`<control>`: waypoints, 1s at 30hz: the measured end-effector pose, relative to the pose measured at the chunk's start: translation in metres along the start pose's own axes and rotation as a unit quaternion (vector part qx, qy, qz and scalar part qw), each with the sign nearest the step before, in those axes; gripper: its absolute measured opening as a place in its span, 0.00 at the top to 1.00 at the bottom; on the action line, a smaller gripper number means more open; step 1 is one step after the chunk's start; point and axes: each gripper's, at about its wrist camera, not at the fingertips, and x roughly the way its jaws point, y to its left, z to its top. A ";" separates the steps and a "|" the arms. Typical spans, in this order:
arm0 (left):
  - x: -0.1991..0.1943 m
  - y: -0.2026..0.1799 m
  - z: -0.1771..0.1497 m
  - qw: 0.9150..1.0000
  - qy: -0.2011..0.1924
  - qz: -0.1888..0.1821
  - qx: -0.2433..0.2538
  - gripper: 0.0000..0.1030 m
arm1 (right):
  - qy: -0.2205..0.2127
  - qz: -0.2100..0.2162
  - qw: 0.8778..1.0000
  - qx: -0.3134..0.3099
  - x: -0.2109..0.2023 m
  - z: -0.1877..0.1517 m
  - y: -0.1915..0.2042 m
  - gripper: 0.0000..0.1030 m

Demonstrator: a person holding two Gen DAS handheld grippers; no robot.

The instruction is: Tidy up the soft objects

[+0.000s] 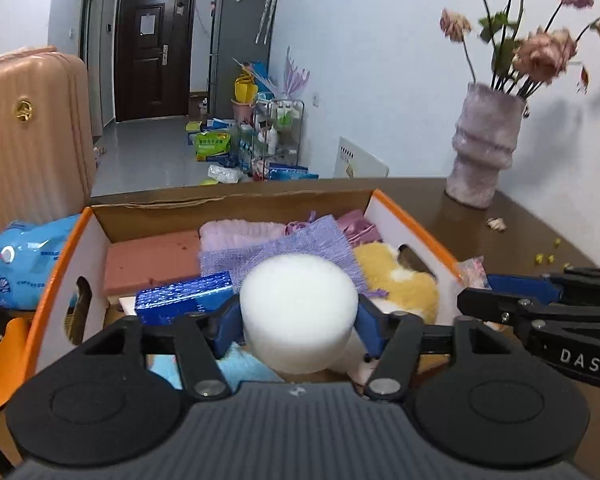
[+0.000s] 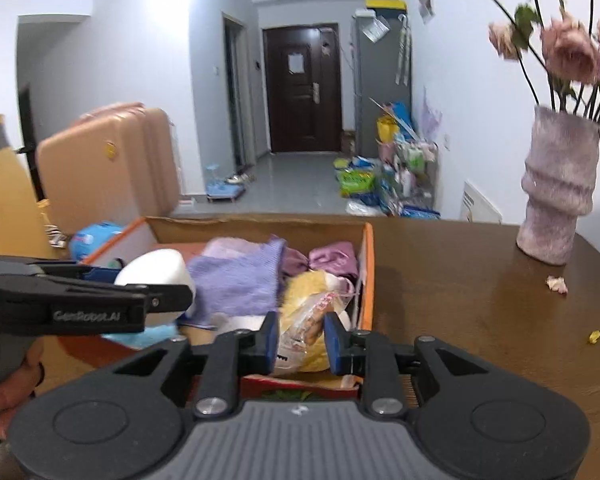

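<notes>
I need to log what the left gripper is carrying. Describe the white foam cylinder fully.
The white foam cylinder is a short, squat round block with a flat top and a matte, fine-grained spongy surface. It stands upright, clamped at its sides between the blue pads of the left gripper, above the open cardboard box of soft items. Nothing else visibly touches it; its underside is hidden.

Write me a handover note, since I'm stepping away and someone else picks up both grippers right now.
Left gripper: shut on the white foam cylinder, held over the cardboard box.
Right gripper: shut on a clear snack bag, over the box's near right corner.
Already in the box: purple knit cloth, yellow plush, pink foam slab, blue packet.
Left to do: place the cylinder and the bag, then release.
</notes>
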 end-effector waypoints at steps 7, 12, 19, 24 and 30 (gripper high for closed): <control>0.007 0.012 0.002 1.000 -0.001 0.003 -0.016 0.33 | -0.008 0.006 1.000 0.017 0.012 0.000 -0.010 0.66; -0.009 0.016 0.008 1.000 -0.013 0.019 -0.017 0.33 | -0.014 0.007 1.000 0.019 0.003 0.007 -0.008 0.66; -0.075 0.018 -0.003 0.998 -0.043 0.039 -0.024 0.30 | -0.031 0.018 0.999 0.015 -0.039 0.010 0.011 0.58; -0.142 0.015 -0.038 0.993 -0.083 0.077 -0.029 0.23 | -0.044 0.019 0.999 0.011 -0.081 -0.009 0.032 0.50; -0.224 0.005 -0.091 0.978 -0.165 0.125 -0.020 0.03 | -0.162 -0.022 0.986 0.016 -0.150 -0.057 0.057 0.12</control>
